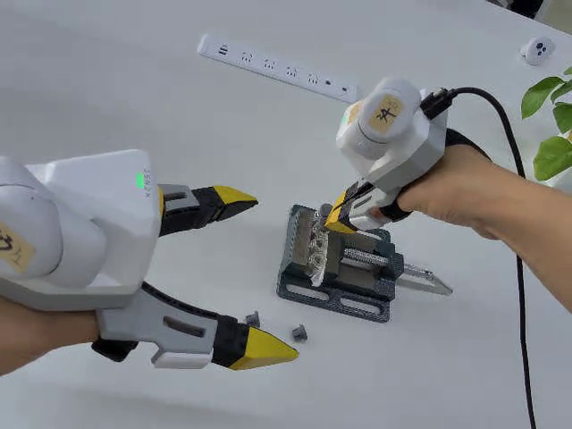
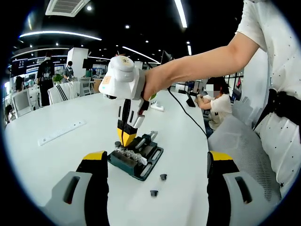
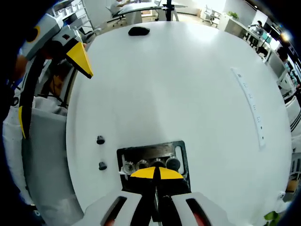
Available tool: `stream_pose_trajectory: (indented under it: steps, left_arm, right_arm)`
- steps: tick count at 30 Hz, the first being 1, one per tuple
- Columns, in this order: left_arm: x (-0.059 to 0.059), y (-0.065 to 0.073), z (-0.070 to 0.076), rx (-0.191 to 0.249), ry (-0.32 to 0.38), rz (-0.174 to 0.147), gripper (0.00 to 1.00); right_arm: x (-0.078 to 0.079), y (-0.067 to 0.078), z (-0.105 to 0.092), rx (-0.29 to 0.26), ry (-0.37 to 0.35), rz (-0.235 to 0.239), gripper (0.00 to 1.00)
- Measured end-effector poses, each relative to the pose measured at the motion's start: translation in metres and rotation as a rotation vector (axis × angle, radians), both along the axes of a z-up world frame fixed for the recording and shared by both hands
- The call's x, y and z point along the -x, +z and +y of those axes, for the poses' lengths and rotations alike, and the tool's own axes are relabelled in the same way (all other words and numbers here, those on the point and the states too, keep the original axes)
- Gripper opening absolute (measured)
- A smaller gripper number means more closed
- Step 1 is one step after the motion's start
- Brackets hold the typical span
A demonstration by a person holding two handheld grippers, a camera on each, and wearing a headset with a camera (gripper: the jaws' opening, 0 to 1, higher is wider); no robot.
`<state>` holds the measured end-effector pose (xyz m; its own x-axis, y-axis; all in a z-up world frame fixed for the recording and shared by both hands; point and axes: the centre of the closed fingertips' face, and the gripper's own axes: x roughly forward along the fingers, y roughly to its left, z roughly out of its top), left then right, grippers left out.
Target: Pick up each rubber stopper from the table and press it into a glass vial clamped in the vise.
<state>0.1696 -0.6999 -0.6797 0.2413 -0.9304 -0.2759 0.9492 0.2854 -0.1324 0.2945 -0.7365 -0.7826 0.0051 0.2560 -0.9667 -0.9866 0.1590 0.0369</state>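
Nearest: left claw [image 1: 273, 277], spread wide, nothing in it, hanging low over the worktop [image 1: 134, 107] just beside two loose rubber stoppers [image 1: 299, 332] (small, dark, lying a little apart, short of the vise). Farther off, right claw [image 1: 335, 222] down on the row of glass vials [image 1: 317, 255] clamped in the vise [image 1: 357, 286], drawn together, tips at or touching the vial mouths.

Risks, as judged:
- Cocked stopper or chipped glass if pressed off-centre.
- Shifted vise under a hard downward push (apparently only resting on the worktop, no fixing seen).
- Loose stoppers knocked or rolled away if swept by the left claw on its way in.
- Stopper squirted out of the long tips if pinched near its edge.

Hard to make out:
- Whether anything sits between the right claw's tips (hidden by the yellow ends); cannot tell.
- Exact count of vials, blurred in every view.
- Which are plugged: one dark-topped vial [image 3: 173, 163] at the row's end in the right gripper view, the rest seemingly open.
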Motion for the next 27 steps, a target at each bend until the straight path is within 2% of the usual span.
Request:
stream_pose_trajectory:
  steps: [6, 10, 16, 20, 23, 25, 27]
  left_arm:
    - [-0.001, 0.000, 0.004, -0.002, 0.007, 0.001, 0.86]
    - [-0.001, -0.001, 0.004, -0.005, 0.011, 0.003, 0.86]
    - [-0.001, 0.000, 0.003, 0.000, 0.013, 0.004, 0.86]
    - [-0.001, -0.001, 0.003, -0.001, 0.015, 0.007, 0.86]
    - [-0.001, -0.001, 0.002, -0.004, 0.012, 0.005, 0.86]
    - [-0.001, 0.001, 0.001, -0.002, 0.012, 0.003, 0.86]
    - [-0.001, 0.002, 0.001, -0.001, 0.010, 0.000, 0.86]
  right_arm:
    - [0.000, 0.000, 0.000, -0.003, -0.001, -0.006, 0.00]
    - [0.000, 0.003, 0.007, -0.038, -0.018, 0.000, 0.00]
    - [0.000, 0.000, 0.010, -0.014, 0.010, -0.001, 0.00]
    - [0.000, 0.000, 0.010, -0.006, 0.004, 0.002, 0.00]
    - [0.002, -0.001, 0.011, 0.012, 0.035, -0.012, 0.00]
    - [0.002, 0.001, 0.011, 0.002, 0.018, -0.002, 0.00]
    - [0.003, 0.003, 0.010, -0.042, -0.040, 0.026, 0.00]
